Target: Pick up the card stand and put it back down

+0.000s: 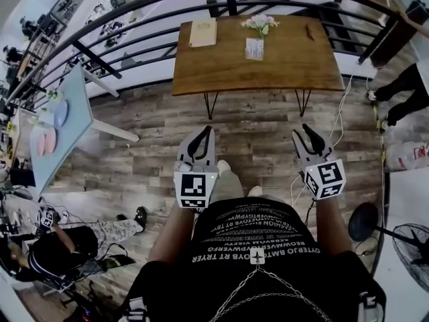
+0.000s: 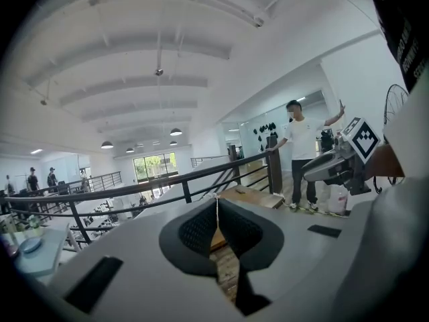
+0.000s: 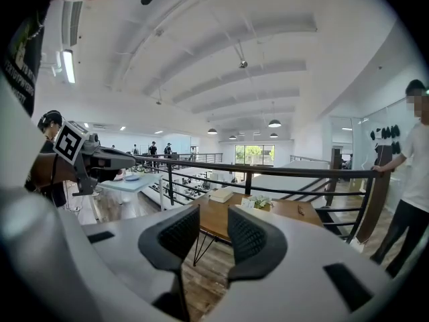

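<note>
The card stand (image 1: 255, 48) is a small white upright card on the wooden table (image 1: 295, 66) far ahead, beside a small flower pot (image 1: 260, 23). In the right gripper view the card stand (image 3: 249, 202) shows small, past the jaws. Both grippers hang over the plank floor, well short of the table. My left gripper (image 1: 204, 131) is shut with its tips touching and nothing between them, and its closed tips (image 2: 216, 200) fill the left gripper view. My right gripper (image 1: 306, 133) is open and empty, with a clear gap (image 3: 213, 228) between its pads.
A tan book (image 1: 202, 32) and a small dark item (image 1: 310, 31) also lie on the table. A black railing (image 1: 134, 12) runs behind it. A light blue table (image 1: 64, 126) stands left, a fan (image 1: 409, 237) right. One person (image 1: 402, 92) stands at the right, another sits lower left (image 1: 60, 247).
</note>
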{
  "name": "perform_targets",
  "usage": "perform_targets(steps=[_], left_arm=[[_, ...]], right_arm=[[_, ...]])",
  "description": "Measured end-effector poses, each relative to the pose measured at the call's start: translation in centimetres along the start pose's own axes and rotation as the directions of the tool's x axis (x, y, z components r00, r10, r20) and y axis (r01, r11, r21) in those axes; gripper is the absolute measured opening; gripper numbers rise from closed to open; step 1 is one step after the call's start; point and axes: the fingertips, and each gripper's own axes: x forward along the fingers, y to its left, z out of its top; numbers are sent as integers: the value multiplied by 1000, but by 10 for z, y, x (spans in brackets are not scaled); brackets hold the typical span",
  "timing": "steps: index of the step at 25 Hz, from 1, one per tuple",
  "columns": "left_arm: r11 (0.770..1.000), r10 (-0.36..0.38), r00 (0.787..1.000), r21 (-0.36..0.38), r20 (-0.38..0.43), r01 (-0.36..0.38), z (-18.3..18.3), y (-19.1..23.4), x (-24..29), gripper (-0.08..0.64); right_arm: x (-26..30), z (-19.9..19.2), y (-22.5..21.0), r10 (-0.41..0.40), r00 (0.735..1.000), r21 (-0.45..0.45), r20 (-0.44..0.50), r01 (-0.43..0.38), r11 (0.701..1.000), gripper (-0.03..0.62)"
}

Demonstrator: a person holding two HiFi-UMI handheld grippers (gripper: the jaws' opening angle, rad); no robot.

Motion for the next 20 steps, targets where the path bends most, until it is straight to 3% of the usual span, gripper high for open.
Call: perform_targets(steps=[20], left_arm=[[993, -115, 993, 0, -5, 115, 6, 30, 99, 29]], right_arm=[[73, 17, -37, -53, 998, 27, -38, 54, 998, 124]])
